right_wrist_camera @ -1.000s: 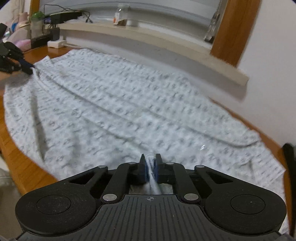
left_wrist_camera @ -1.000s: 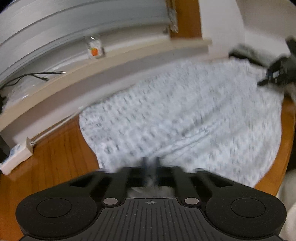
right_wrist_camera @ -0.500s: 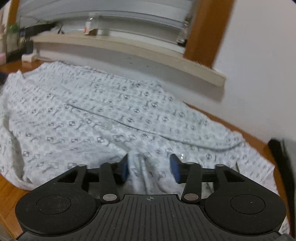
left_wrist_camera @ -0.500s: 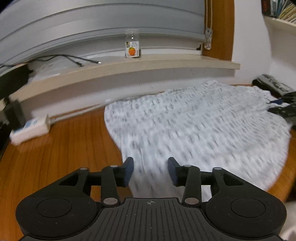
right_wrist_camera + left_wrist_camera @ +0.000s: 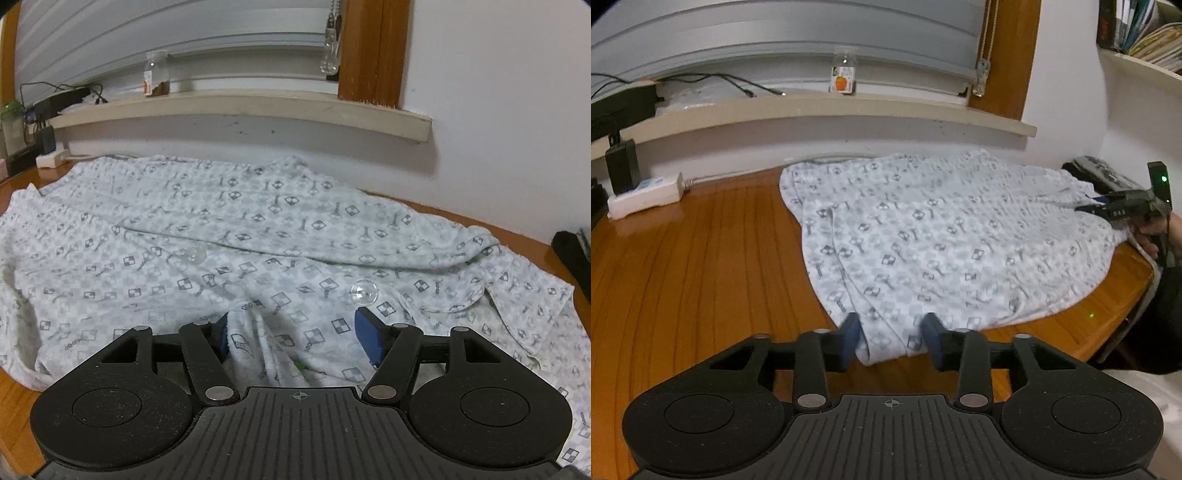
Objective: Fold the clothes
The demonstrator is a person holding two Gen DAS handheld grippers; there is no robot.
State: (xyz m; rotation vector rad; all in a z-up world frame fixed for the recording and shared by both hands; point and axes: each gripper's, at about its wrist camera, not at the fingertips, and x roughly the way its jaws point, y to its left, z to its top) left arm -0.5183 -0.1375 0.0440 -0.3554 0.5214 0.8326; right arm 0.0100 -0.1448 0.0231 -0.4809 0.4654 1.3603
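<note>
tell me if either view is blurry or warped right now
Left wrist view: mostly sharp, the shirt slightly soft, the sill bowed by the fisheye. Right wrist view: sharp, the buttons crisp, a dim shadow on the shirt between the open fingers.

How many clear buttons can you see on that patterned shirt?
2. One button sits left of the middle of the shirt; the other button lies just beyond the right claw. Folds may hide more.
</note>
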